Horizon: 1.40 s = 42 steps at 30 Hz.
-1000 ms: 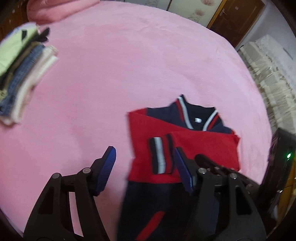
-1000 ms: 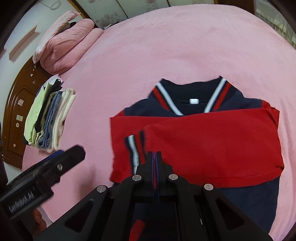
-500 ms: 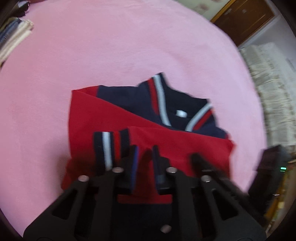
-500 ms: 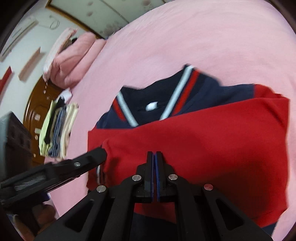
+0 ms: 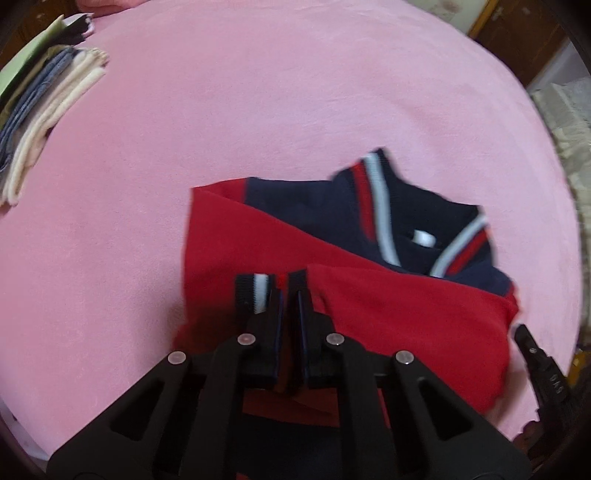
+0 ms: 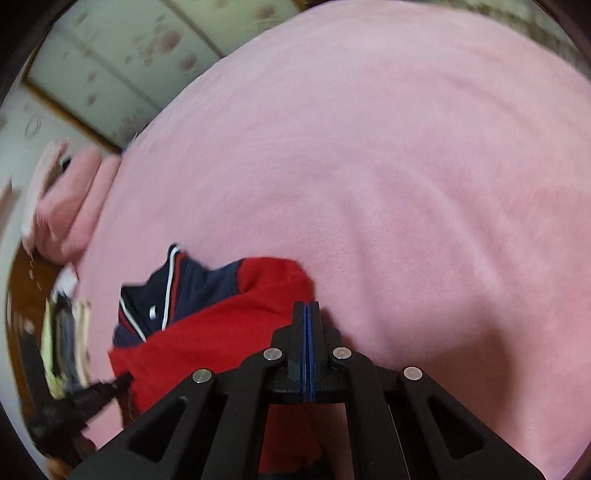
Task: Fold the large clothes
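A red and navy jacket (image 5: 388,314) lies on the pink bed cover (image 5: 295,92), collar away from me, both red sleeves folded across its front. My left gripper (image 5: 287,286) points steeply down at the sleeve end beside the striped cuff (image 5: 255,291); its jaws stand almost together with a pinch of red sleeve cloth between the pads. In the right wrist view the jacket (image 6: 207,332) sits low left. My right gripper (image 6: 306,306) is shut, pads flush and nothing between them, at the jacket's right edge. Its tip shows in the left wrist view as the right gripper (image 5: 532,350).
A stack of folded clothes (image 5: 44,110) rests at the bed's far left, seen as the same stack (image 6: 66,343) in the right wrist view. Pink bedding (image 6: 62,206) lies at the head of the bed. Wardrobe doors (image 6: 110,55) stand behind; a wooden door (image 5: 517,33) is far right.
My left gripper went from wide open to almost shut and moved over the sleeve by the cuff. The right gripper, still shut, swept from the jacket's middle to its right edge.
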Tool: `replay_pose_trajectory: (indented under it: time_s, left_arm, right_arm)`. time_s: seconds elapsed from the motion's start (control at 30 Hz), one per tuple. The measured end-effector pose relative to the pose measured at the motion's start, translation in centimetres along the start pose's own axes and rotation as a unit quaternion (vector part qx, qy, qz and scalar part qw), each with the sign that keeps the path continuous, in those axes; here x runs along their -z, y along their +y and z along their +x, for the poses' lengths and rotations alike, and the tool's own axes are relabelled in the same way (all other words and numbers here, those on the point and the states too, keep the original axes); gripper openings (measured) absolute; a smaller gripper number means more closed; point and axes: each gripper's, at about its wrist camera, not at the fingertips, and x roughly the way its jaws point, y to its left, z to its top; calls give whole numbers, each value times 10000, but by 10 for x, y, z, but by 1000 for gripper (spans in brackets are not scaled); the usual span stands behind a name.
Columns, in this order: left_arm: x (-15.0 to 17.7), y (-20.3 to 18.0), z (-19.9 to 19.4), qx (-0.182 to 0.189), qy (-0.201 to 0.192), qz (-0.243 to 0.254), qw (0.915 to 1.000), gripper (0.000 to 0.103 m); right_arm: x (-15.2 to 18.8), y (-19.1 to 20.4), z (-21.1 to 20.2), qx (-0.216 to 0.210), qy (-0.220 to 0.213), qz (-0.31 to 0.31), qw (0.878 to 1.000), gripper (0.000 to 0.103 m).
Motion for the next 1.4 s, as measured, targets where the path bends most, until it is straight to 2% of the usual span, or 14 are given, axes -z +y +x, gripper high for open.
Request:
replay_pose_trajectory:
  time_s: [0.1, 0.17, 0.27, 0.4, 0.5, 0.6, 0.77, 0.9, 1.0, 1.07, 1.13, 1.27, 1.3, 1.4]
  left_arm:
    - [7, -15, -13, 559, -24, 79, 9984, 7]
    - [12, -23, -11, 988, 205, -139, 9948, 7]
    - [22, -28, 3, 1373, 600, -484, 9875, 7]
    - [26, -29, 18, 1008, 624, -309, 9925, 7]
    - [30, -16, 20, 649, 422, -130, 9969, 1]
    - [30, -3, 25, 943, 449, -285, 9941, 1]
    - [28, -18, 26, 809, 426, 8, 9958, 1]
    - [33, -35, 14, 805, 302, 97, 9963, 1]
    - [44, -35, -5, 1015, 195, 166, 9945, 1]
    - [46, -38, -17, 1032, 142, 263, 9942, 1]
    - [43, -37, -25, 906, 60, 374, 9952, 1]
    - [36, -42, -22, 616, 17, 563, 9965, 1]
    - [39, -20, -15, 569, 69, 553, 9968, 1]
    - [42, -5, -2, 401, 234, 440, 9980, 1]
  right_arm:
    - [4, 21, 0, -859, 137, -101, 9962, 0]
    - [12, 38, 12, -1550, 513, -117, 9865, 0]
    - [27, 54, 34, -1588, 900, -279, 9828, 0]
    - [45, 50, 53, -1387, 1220, -357, 9821, 0]
    - [42, 34, 54, -1297, 1152, -223, 9846, 0]
    - [39, -2, 39, -1060, 742, 47, 9916, 0]
    - [42, -39, 19, 485, 451, 234, 9975, 0]
    - [39, -49, 5, 232, 229, 522, 9981, 0]
    - [45, -8, 1, -547, 85, 157, 9983, 0]
    - [52, 22, 9, -1100, 278, -15, 9935, 0]
    - [61, 55, 27, -1340, 540, -266, 9892, 0]
    - [78, 105, 64, -1345, 1000, -745, 9830, 0]
    - [81, 114, 72, -1277, 1087, -828, 9824, 0]
    - [87, 119, 84, -952, 1125, -960, 9844, 0]
